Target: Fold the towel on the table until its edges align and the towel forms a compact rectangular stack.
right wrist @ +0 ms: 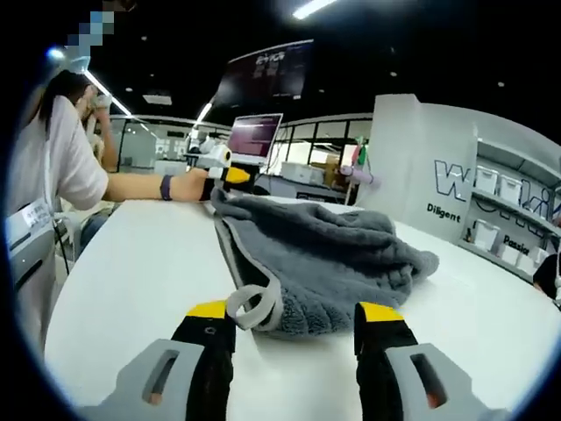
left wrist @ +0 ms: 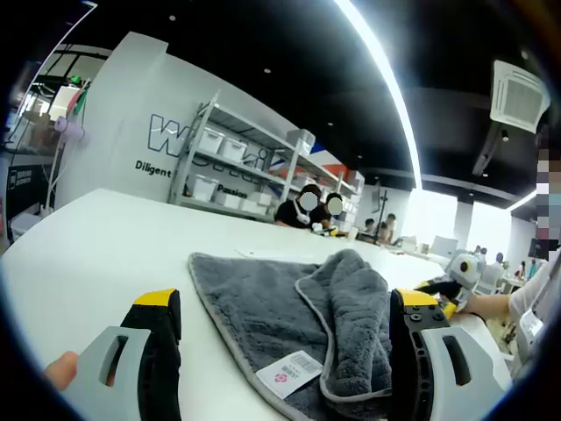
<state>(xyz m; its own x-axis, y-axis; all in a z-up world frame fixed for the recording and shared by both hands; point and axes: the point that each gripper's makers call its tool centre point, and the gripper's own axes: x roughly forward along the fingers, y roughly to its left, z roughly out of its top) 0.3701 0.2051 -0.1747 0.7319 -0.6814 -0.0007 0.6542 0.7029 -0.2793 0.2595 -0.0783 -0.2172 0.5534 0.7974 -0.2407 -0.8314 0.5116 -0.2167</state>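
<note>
A grey towel (left wrist: 263, 311) with a pale hem lies rumpled on the white table (left wrist: 105, 246), one flap folded over its right part. Its white label (left wrist: 290, 372) sits between the jaws of my left gripper (left wrist: 287, 303), which is open at the towel's near edge. My right gripper (left wrist: 441, 287) shows at the towel's right side, held by a hand. In the right gripper view the towel (right wrist: 324, 250) is heaped ahead of my right gripper (right wrist: 296, 312), which is open with the towel's hanging loop (right wrist: 254, 307) between its jaws. The left gripper (right wrist: 224, 174) is at the towel's far corner.
The person (right wrist: 61, 167) stands at the table's edge, arm stretched over it. A metal shelf with white bins (left wrist: 237, 171) and a lettered wall stand beyond the table. Seated people (left wrist: 308, 210) are behind it. A screen (right wrist: 254, 136) stands past the far end.
</note>
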